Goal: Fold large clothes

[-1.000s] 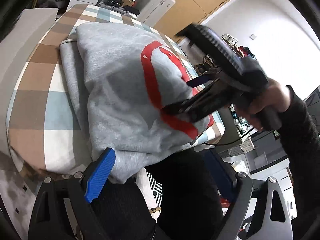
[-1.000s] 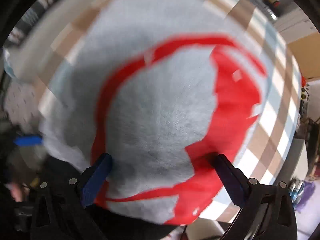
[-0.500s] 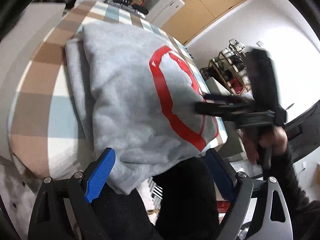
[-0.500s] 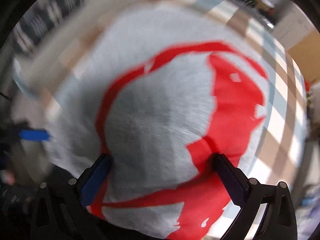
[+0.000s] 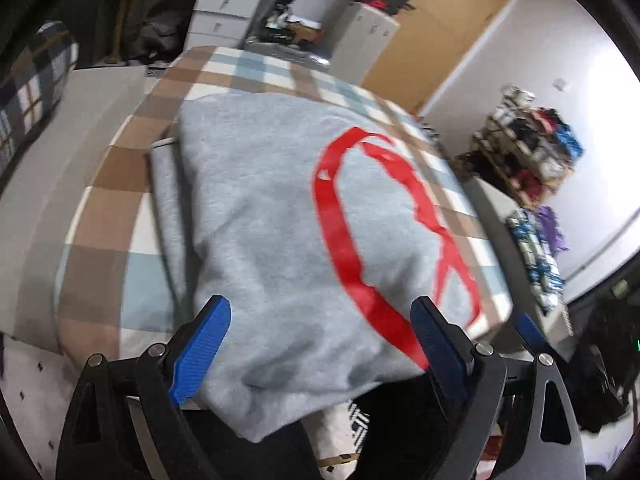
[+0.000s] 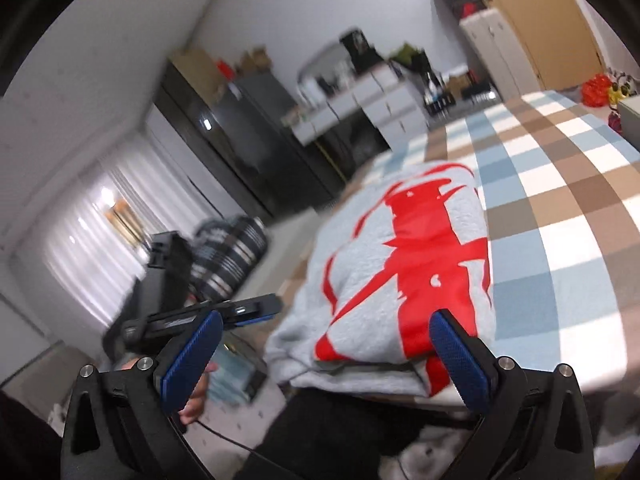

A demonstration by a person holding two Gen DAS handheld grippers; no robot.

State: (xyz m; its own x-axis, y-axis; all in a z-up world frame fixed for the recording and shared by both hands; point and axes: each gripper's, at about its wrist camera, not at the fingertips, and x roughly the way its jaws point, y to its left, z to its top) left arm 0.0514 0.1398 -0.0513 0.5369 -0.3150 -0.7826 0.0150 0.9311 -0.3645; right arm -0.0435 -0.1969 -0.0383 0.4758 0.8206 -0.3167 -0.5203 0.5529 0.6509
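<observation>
A folded grey sweatshirt (image 5: 260, 220) with a red print lies on the checked cloth (image 5: 120, 168) of the table, its near edge hanging slightly over the table's front. My left gripper (image 5: 320, 308) is open above that near edge, blue pads apart and nothing pinched. In the right wrist view the sweatshirt (image 6: 400, 272) lies ahead on the checked cloth (image 6: 560, 180). My right gripper (image 6: 326, 316) is open and empty in front of its near fold. The left gripper (image 6: 256, 308) shows at the left, held in a hand.
A striped cushion (image 5: 36, 80) sits to the left of the table. White drawers (image 5: 224, 12) and a wooden cupboard (image 5: 448, 28) stand behind, with a cluttered rack (image 5: 532, 148) at the right. The person's dark trousers (image 6: 320, 440) are close to the front edge.
The right gripper has swung off the red print, turned to look level across the table, and gone from the left wrist view. The left gripper has tilted up a little.
</observation>
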